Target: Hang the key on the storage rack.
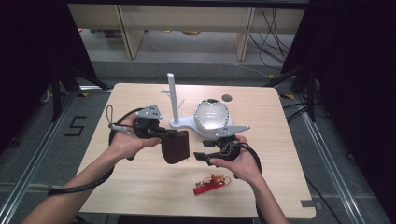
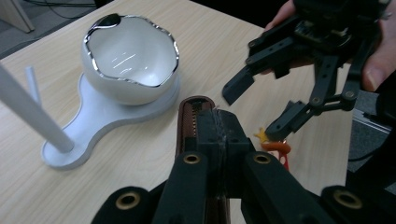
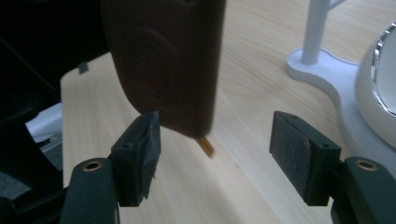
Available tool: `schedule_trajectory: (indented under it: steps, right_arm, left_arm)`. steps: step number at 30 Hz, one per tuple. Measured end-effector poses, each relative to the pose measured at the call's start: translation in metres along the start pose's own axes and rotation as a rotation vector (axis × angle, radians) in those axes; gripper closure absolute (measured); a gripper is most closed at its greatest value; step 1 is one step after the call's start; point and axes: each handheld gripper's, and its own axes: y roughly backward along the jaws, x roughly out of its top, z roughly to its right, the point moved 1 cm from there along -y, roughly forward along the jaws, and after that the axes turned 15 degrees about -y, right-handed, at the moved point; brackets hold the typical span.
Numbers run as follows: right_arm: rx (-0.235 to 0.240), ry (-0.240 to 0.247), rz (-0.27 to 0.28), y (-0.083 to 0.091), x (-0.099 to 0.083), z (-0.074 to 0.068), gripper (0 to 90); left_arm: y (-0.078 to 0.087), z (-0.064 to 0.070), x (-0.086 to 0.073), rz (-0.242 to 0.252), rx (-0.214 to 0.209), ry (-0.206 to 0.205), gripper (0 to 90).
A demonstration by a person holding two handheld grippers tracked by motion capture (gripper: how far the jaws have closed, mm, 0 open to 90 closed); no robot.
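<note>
A dark brown zippered pouch (image 1: 176, 147) hangs just above the table's middle, with my left gripper (image 1: 173, 134) shut on its upper edge. In the left gripper view the jaws (image 2: 217, 123) pinch the pouch (image 2: 188, 116) along its zipper. My right gripper (image 1: 200, 156) stands open just right of the pouch, apart from it. In the right gripper view the pouch (image 3: 163, 60) hangs above and ahead of the left pad (image 3: 140, 154), and a small tan zipper pull (image 3: 205, 147) dangles between the open jaws (image 3: 215, 154).
A white bowl (image 1: 211, 115) with a silver rim sits on a white stand (image 1: 180, 123) with an upright pole (image 1: 173, 95) at the table's back middle. A red and gold key fob (image 1: 211, 183) lies near the front edge. A dark round hole (image 1: 227, 98) marks the far side.
</note>
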Motion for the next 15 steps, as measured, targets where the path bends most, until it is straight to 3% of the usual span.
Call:
schedule_trajectory:
  steps: [1,2,7,8,9,13,15]
  right_arm:
    - [0.016,0.022,0.005,-0.001,0.002,0.001,33.5]
    - [0.024,-0.006,0.021,-0.003,0.002,0.0,33.2]
    - [0.078,0.013,0.014,-0.008,0.007,0.001,31.5]
    - [0.076,-0.001,0.009,-0.009,0.007,-0.001,31.2]
    - [0.08,0.02,0.026,-0.011,0.007,0.0,30.9]
    - [0.102,0.027,-0.002,-0.015,0.008,0.0,31.0]
    - [0.146,0.008,-0.003,-0.016,0.008,0.001,35.5]
  left_arm:
    - [-0.001,0.001,0.002,0.005,-0.007,0.001,88.8]
    - [-0.003,0.001,0.004,0.013,-0.005,-0.02,88.8]
    - [-0.008,0.005,0.01,0.019,-0.028,-0.036,88.8]
    - [-0.01,0.006,0.01,0.028,-0.039,-0.036,88.8]
    - [-0.011,0.008,0.011,0.024,-0.037,-0.039,88.8]
    - [-0.015,0.01,0.014,0.027,-0.056,-0.046,88.8]
    - [-0.016,0.012,0.016,0.039,-0.067,-0.053,88.7]
